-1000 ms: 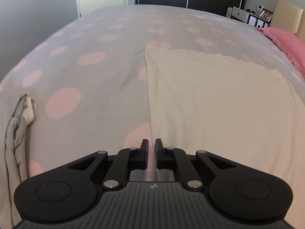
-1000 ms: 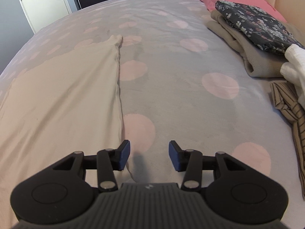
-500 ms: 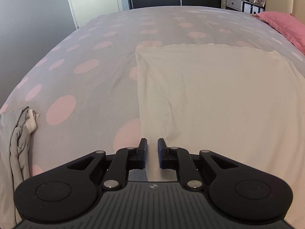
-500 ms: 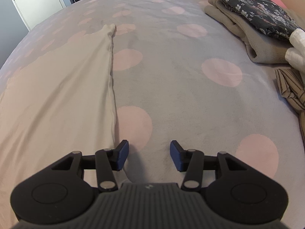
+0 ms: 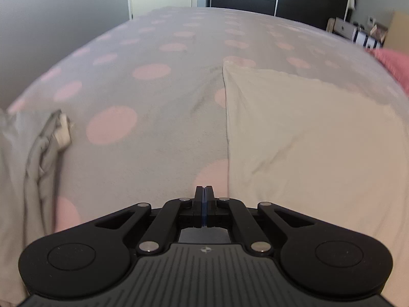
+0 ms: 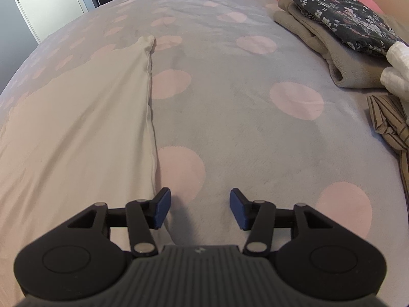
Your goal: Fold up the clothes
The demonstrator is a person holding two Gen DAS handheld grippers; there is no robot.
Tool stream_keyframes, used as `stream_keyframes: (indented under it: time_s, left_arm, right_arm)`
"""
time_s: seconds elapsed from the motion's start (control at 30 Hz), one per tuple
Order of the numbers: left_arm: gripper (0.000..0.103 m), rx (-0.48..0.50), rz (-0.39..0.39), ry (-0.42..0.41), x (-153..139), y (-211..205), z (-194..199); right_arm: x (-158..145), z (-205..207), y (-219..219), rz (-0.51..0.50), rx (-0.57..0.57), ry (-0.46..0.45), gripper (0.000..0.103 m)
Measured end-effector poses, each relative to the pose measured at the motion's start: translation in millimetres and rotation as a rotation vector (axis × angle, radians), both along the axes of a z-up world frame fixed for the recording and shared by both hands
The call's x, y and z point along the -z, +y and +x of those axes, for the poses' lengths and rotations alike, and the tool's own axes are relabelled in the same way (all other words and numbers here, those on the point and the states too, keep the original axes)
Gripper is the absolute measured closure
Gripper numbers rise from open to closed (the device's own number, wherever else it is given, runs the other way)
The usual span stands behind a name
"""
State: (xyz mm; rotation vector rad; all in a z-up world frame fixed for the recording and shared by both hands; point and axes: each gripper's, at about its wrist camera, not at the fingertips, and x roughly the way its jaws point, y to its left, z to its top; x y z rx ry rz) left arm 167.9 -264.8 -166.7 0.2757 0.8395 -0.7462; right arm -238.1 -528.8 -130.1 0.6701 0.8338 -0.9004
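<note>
A cream garment lies flat on the grey bedspread with pink dots. Its straight left edge runs away from me, just right of my left gripper. That gripper is shut with nothing visible between its pads, and its tips hang over a pink dot. In the right wrist view the same cream garment fills the left side. My right gripper stands open over the bedspread, its left finger at the garment's right edge near the front corner.
A crumpled grey garment lies at the bed's left side. At the right lies a pile: a dark floral piece on beige fleece, white cloth and a striped item. A pink pillow is at the head.
My left gripper has closed its narrow gap and shifted a little left of the garment's edge. The right gripper stays open and has barely moved.
</note>
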Motion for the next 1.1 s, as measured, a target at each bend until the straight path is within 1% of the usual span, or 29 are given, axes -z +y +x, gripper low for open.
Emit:
stream_keyframes:
  time_s: [0.03,0.1,0.13,0.17,0.2,0.23,0.27,0.37,0.4,0.47,0.5,0.53,0.6,0.67,0.77,0.8,0.83,0.87,0.9,0.93,0.97,1.0,1.03,1.07,1.1]
  left_arm:
    - [0.103,-0.015,-0.009,0.01,-1.0,2.8,3.2]
    - [0.102,-0.004,-0.036,0.037,-5.2,6.5,3.1]
    - [0.093,0.001,-0.042,0.062,-5.8,8.2,1.2]
    - [0.088,0.006,-0.047,0.086,-6.4,9.8,-0.7]
    - [0.078,0.012,-0.052,0.111,-7.0,11.5,-2.6]
    - [0.074,0.016,-0.038,0.118,-5.8,12.3,-5.9]
    - [0.074,0.021,-0.023,0.124,-4.7,13.2,-9.3]
    - [0.074,0.053,0.006,0.12,-2.5,14.9,-18.3]
    - [0.075,0.064,0.015,0.119,-1.7,15.5,-21.3]
    - [0.091,0.086,0.035,0.116,-0.3,16.7,-27.3]
    - [0.102,0.089,0.045,0.103,0.7,16.2,-29.2]
    - [0.103,0.092,0.055,0.089,1.6,15.7,-31.2]
    - [0.103,0.098,0.076,0.062,3.5,14.7,-35.1]
    - [0.103,0.104,0.096,0.034,5.3,13.8,-39.0]
    - [0.103,0.085,0.08,0.053,2.9,20.7,-34.4]
    - [0.103,0.082,0.07,0.065,2.7,23.2,-33.4]
    - [0.103,0.078,0.06,0.078,2.6,25.7,-32.3]
    - [0.103,0.068,0.059,0.084,1.7,28.0,-32.3]
    - [0.1,0.057,0.057,0.091,0.8,30.3,-32.4]
    - [0.089,0.046,0.055,0.098,0.0,32.6,-32.5]
    - [0.084,0.047,0.067,0.095,-1.8,35.5,-35.1]
    - [0.077,0.052,0.074,0.083,-4.4,38.8,-38.8]
    - [0.075,0.055,0.074,0.078,-7.3,42.4,-42.3]
    - [0.075,0.059,0.073,0.073,-10.2,46.1,-45.7]
    - [0.074,0.055,0.064,0.076,-13.1,49.7,-48.6]
  right_arm:
    - [-0.2,0.7,0.0,0.001,-0.002,-0.001,0.048]
    - [-1.7,0.3,-0.3,0.0,-0.005,-0.009,0.048]
    - [-2.7,-0.3,-0.1,0.0,-0.006,-0.017,0.048]
    - [-3.4,-0.6,0.5,0.001,-0.01,-0.025,0.048]
    - [-3.9,-0.3,1.6,0.003,-0.016,-0.032,0.048]
    - [-4.3,0.2,3.0,0.005,-0.023,-0.039,0.049]
    - [-5.1,0.3,4.9,0.008,-0.029,-0.049,0.049]
    - [-7.7,2.8,12.3,0.014,-0.063,-0.07,0.054]
    - [-8.5,4.2,14.9,0.014,-0.078,-0.074,0.055]
    - [-7.8,6.9,19.5,0.006,-0.101,-0.055,0.06]
    - [-7.5,7.4,20.6,0.003,-0.111,-0.05,0.069]
    - [-6.7,6.7,21.1,0.012,-0.125,-0.051,0.086]
    - [-2.1,6.2,20.8,0.04,-0.141,-0.051,0.096]
    - [1.9,3.0,19.4,0.017,-0.112,-0.007,0.098]
    - [3.6,-11.2,12.2,0.031,-0.032,-0.012,0.101]
    - [4.1,-13.4,11.9,0.022,-0.006,0.023,0.103]
    - [4.7,-15.2,12.3,0.0,0.008,0.064,0.103]
    - [5.6,-19.5,10.5,0.005,0.018,0.059,0.103]
    - [5.8,-25.4,7.0,0.034,0.036,0.021,0.102]
    - [3.7,-31.0,4.7,0.058,0.05,-0.022,0.097]
    - [0.7,-36.4,3.1,0.076,0.061,-0.066,0.097]
    - [-3.7,-38.8,3.8,0.079,0.045,-0.091,0.096]
    - [-8.8,-40.0,5.4,0.075,0.019,-0.108,0.089]
    - [-15.4,-42.1,7.8,0.044,0.012,-0.103,0.081]
    - [-21.2,-45.8,8.3,0.006,0.029,-0.082,0.064]
